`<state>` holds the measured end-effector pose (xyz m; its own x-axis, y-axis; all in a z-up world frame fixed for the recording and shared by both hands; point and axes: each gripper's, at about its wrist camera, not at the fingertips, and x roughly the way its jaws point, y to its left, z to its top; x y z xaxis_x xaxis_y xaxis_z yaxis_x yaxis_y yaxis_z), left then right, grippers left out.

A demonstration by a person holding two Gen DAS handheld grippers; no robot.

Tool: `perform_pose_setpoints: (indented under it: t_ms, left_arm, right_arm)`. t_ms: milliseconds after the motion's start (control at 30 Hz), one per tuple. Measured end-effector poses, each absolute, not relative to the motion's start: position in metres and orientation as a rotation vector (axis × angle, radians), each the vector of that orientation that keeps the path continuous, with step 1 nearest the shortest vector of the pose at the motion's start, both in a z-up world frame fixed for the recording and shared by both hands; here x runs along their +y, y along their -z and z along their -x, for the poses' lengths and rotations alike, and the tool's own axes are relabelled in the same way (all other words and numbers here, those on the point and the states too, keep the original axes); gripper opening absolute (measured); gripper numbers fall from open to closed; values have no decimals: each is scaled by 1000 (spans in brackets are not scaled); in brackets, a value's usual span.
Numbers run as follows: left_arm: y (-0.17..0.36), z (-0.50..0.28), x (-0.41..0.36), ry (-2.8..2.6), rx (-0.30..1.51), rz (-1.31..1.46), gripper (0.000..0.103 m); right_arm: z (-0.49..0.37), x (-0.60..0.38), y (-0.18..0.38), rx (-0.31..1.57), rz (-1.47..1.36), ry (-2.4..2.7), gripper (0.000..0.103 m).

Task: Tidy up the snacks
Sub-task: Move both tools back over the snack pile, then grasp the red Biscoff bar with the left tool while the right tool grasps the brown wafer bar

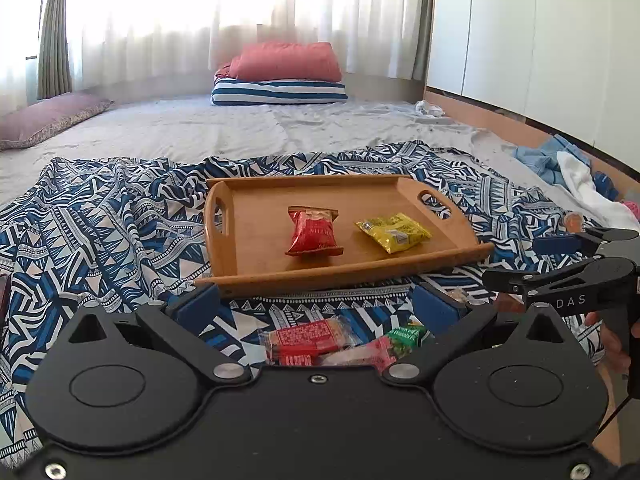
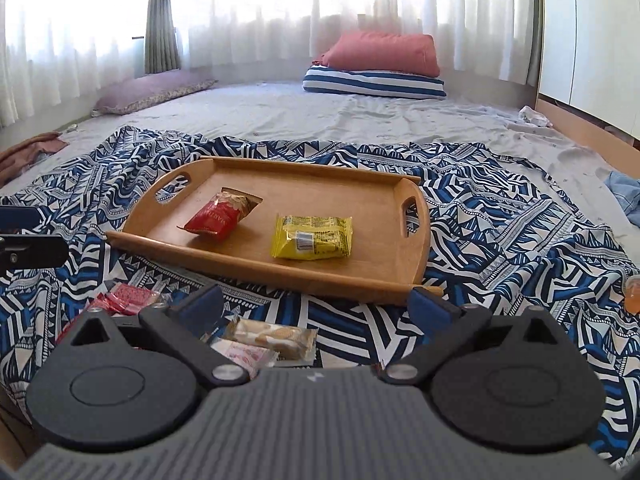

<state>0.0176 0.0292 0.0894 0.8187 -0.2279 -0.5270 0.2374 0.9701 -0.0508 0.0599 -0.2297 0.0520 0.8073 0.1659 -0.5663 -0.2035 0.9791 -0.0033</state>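
Blue patterned cloth covered the bed. Ahead of both wide-open, empty claws, left gripper and right gripper, sat a wooden tray holding a red packet and yellow packet; loose snack bars lay on the cloth between the left claw's fingers.

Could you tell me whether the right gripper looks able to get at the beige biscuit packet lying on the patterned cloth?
Probably yes: the right gripper is open, and the beige biscuit packet lies uncovered on the blue patterned cloth just beneath its fingers.
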Motion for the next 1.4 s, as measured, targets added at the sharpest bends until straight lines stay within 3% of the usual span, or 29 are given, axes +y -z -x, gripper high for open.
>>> perform_pose_setpoints:
  t_ms: [633, 733, 900, 1400]
  left_arm:
    - [-32, 3, 43, 161, 606, -43, 101]
    - [-26, 3, 46, 139, 622, -54, 92]
    - [-24, 3, 48, 114, 624, -66, 59]
    - [-11, -11, 31, 137, 686, -31, 56]
  right_arm:
    - [-31, -234, -7, 600, 137, -111, 103]
    - [-32, -236, -4, 601, 147, -93, 103]
    - [-35, -241, 1, 597, 164, -50, 103]
    - [-35, -223, 13, 605, 236, -76, 103]
